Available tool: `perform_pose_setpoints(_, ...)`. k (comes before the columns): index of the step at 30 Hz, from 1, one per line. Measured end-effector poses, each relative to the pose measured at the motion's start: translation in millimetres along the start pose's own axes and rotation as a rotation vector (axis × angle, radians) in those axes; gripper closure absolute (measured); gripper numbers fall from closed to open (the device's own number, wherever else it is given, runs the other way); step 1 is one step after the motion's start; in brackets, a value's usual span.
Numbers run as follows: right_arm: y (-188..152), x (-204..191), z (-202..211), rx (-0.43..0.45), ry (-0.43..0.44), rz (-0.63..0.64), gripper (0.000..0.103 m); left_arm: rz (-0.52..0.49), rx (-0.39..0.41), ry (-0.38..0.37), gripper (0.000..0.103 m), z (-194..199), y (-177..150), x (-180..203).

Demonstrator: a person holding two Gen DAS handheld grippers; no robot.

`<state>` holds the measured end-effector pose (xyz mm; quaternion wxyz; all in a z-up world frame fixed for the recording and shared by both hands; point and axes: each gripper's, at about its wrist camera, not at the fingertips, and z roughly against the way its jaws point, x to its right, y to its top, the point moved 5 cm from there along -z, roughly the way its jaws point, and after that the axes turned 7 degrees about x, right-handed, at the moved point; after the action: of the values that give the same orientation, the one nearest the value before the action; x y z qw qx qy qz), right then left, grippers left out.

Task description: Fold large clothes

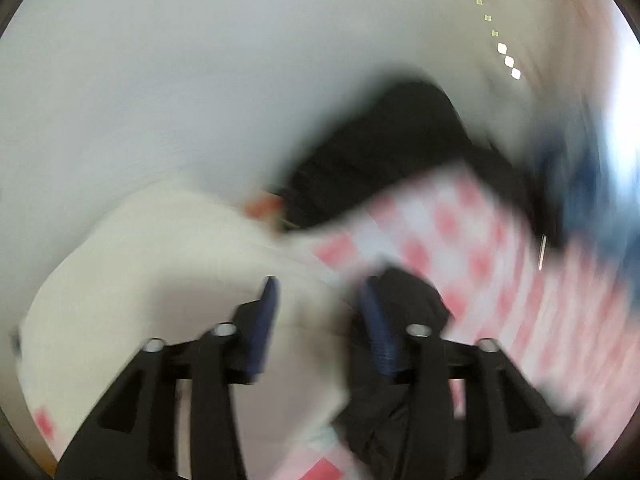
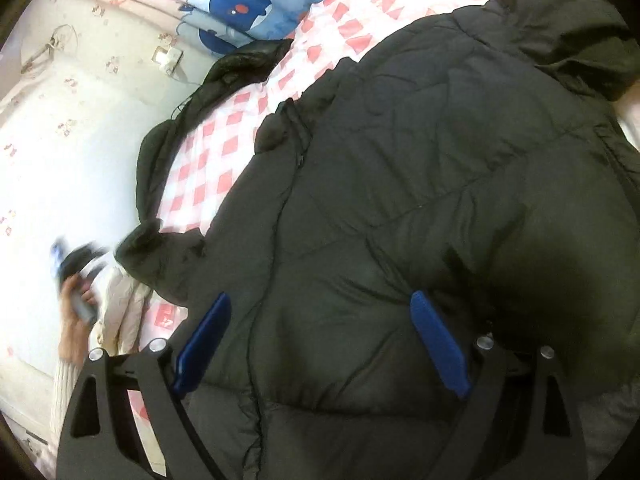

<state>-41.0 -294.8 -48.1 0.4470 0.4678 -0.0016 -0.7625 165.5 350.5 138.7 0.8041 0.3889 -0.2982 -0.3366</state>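
Note:
A large black puffer jacket (image 2: 420,184) lies spread on a red-and-white checked bedsheet (image 2: 224,152). My right gripper (image 2: 320,304) is open, its blue fingers (image 2: 436,344) wide apart just above the jacket's lower body. The left wrist view is blurred by motion. My left gripper (image 1: 322,288) is open with nothing between its fingers; black jacket fabric (image 1: 404,312) sits against its right finger, and more of the jacket (image 1: 384,152) lies further off. In the right wrist view the left gripper (image 2: 76,264) shows blurred at the left, beside the jacket's sleeve end (image 2: 148,244).
A cream quilted garment (image 1: 132,280) lies by the left gripper, also seen at the bed's edge (image 2: 120,304). A blue whale-print pillow (image 2: 240,12) sits at the head of the bed. A white wall (image 2: 60,140) with a socket (image 2: 168,58) borders the bed.

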Motion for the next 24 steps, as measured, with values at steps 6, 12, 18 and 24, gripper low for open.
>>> perform_pose_setpoints(6, -12, 9, 9, -0.033, -0.017, -0.004, 0.015, 0.323, -0.02, 0.081, 0.03, 42, 22, -135)
perform_pose_setpoints(12, -22, 14, 13, -0.022, -0.035, -0.027, 0.012, -0.323, -0.129, -0.096, 0.019, 53, -26, -14)
perform_pose_setpoints(18, -25, 11, 0, -0.031, -0.088, 0.026, 0.007, -1.016, -0.109, -0.196, 0.016, 55, -135, 160)
perform_pose_setpoints(24, -21, 14, -12, -0.062, -0.091, 0.032, 0.006, -1.863, 0.046, 0.449, 0.014, -38, -219, 204)
